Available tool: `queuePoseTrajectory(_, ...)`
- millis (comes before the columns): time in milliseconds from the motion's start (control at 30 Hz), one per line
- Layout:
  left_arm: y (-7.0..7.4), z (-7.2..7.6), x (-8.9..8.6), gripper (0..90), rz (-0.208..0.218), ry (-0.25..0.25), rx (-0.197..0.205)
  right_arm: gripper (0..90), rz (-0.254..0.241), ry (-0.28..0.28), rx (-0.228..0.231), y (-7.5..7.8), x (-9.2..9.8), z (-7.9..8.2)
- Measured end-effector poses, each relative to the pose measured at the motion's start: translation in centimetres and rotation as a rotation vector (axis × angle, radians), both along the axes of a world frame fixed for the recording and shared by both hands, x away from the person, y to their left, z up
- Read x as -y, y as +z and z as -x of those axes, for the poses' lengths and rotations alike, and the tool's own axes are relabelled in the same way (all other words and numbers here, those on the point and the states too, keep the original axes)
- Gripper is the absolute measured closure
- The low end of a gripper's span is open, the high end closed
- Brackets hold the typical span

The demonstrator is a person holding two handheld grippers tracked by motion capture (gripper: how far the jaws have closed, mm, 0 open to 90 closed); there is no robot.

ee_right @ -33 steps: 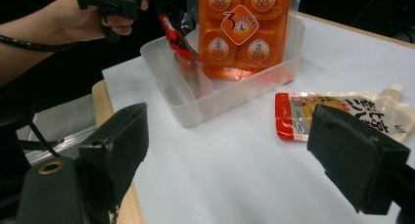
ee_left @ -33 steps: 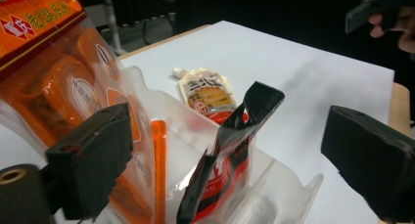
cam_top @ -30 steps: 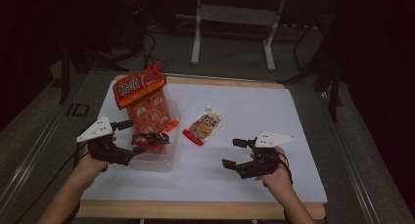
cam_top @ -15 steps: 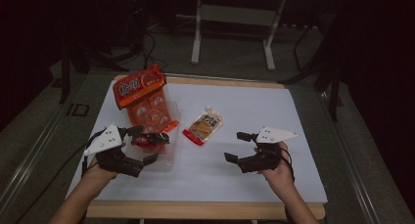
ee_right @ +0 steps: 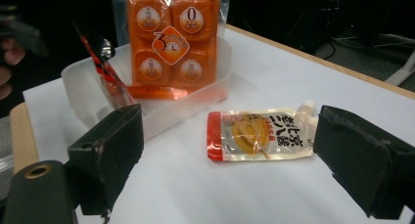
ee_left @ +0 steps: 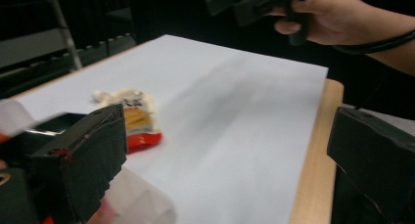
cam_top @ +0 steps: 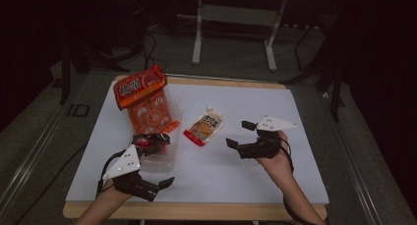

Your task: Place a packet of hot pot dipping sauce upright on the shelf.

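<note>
Two grippers, jaws spread, grasping nothing: left gripper beside clear tray; right gripper faces spouted pouch, flat on worktop. Risk: flat pouch slipping from closing jaws.

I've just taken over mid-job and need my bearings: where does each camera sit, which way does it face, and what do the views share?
High view: fixed above the person's side, looking forward and down on the white table; both forearms enter from below with the left gripper and right gripper.
Left gripper view: rides the left gripper, facing across the table toward the person's right hand; its open jaws frame the scene.
Right gripper view: rides the right gripper, facing the spout pouch and clear tray; jaws open.
Shared: the spout pouch appears in all three.
</note>
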State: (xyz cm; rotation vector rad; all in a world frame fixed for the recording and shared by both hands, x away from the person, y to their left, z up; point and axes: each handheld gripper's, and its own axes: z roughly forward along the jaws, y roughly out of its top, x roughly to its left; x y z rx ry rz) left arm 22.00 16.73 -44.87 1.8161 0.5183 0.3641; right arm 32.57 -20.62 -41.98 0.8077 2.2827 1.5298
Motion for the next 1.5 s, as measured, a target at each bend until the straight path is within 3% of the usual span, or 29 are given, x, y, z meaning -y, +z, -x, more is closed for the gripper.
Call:
queuePoseTrajectory(100, -0.5, 0.4, 0.3, 2.1, 0.000, -0.001, -0.004, 11.4, 0.026, -0.016, 0.003, -0.4, -0.3, -0.5)
queuePoseTrajectory(567, -2.0, 2.3, 1.0, 2.0, -0.015, -0.013, -0.005, 14.6, 0.042, -0.095, -0.003, -1.4, -1.0, -3.8)
queuePoseTrajectory(933, -3.0, 3.3, 1.2, 2.0, -0.018, -0.011, -0.014, 22.4, 0.057, -0.136, -0.067, -2.7, -2.0, -7.2)
queuePoseTrajectory(1167, -3.6, 3.4, 1.0, 2.0, -0.037, -0.012, -0.024, 35.5, 0.101, -0.143, -0.122, -4.2, -3.3, -9.2)
queuePoseTrajectory(1300, -3.6, 3.4, 0.9, 2.0, -0.023, -0.016, -0.028, 41.6, 0.114, -0.165, -0.146, -5.0, -3.6, -10.3)
queuePoseTrajectory(1500, -3.6, 3.7, 0.9, 2.0, -0.030, -0.015, -0.009, 44.0, 0.150, -0.195, -0.149, -6.2, -4.0, -11.6)
